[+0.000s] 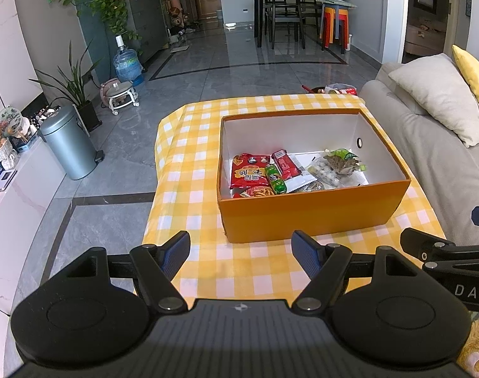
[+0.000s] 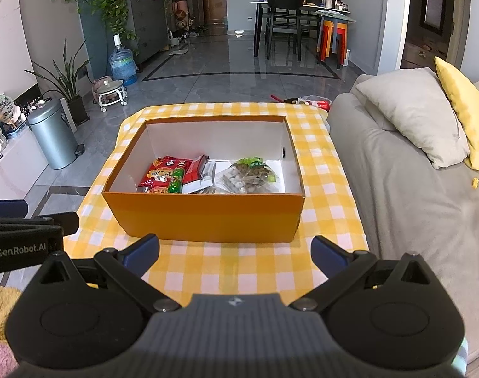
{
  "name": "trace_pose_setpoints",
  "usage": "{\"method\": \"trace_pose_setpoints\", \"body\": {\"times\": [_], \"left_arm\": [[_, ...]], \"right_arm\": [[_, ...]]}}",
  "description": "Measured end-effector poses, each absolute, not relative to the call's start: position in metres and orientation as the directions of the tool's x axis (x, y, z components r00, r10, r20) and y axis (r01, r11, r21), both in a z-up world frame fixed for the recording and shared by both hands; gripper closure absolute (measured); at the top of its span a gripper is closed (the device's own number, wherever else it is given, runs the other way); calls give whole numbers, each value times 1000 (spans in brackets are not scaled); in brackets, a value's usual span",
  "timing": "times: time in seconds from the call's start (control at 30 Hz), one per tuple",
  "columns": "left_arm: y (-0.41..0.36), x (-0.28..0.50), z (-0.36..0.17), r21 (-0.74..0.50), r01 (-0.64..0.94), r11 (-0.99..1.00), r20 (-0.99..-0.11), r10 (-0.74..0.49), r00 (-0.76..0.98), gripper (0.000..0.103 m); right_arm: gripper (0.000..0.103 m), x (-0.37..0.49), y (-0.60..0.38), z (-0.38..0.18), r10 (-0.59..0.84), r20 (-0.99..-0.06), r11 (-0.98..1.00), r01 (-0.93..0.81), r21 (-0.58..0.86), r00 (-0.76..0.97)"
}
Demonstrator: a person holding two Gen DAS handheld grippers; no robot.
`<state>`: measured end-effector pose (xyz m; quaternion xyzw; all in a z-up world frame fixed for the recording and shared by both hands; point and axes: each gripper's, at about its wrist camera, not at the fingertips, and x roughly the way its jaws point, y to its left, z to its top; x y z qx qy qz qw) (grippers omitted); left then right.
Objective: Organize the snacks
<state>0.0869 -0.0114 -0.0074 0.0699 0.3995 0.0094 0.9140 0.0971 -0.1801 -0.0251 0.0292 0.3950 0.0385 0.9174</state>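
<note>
Up ahead in the left wrist view, the left gripper (image 1: 241, 252) has its fingers apart and empty; the orange box (image 1: 312, 212) sits at one o'clock on the checked surface (image 1: 189, 170), snacks (image 1: 290, 173) inside. Right wrist view: the right gripper (image 2: 234, 253) likewise spreads empty, box at twelve.

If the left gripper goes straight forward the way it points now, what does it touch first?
Probably the near wall of the orange box on the checked tablecloth. The left gripper is open and empty; only bare cloth lies before it, though depth is uncertain.

Matt cardboard box (image 1: 315, 214); glossy plastic snack packets (image 1: 250, 174); checked cloth (image 2: 239, 271); polished floor (image 1: 239, 72).
</note>
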Motion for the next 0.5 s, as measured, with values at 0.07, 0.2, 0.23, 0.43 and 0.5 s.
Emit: {"method": "trace_pose_setpoints", "body": {"times": [0.07, 0.2, 0.23, 0.43, 0.5], "left_arm": [[-11, 87, -7, 136, 38, 990, -728, 74, 681, 17], [-11, 87, -7, 137, 39, 990, -728, 74, 682, 17], [-12, 87, -7, 137, 38, 990, -727, 75, 682, 17], [-12, 86, -7, 137, 38, 990, -727, 74, 682, 17], [-11, 87, -7, 136, 38, 990, -728, 74, 682, 17]], "right_arm": [[4, 97, -180, -25, 94, -723, 995, -48, 84, 684], [4, 97, -180, -25, 94, -723, 995, -48, 84, 685], [4, 97, -180, -25, 94, -723, 995, -48, 84, 685], [4, 97, -181, -26, 94, -724, 995, -51, 82, 683], [4, 97, -179, -27, 93, -726, 996, -51, 80, 682]]}}
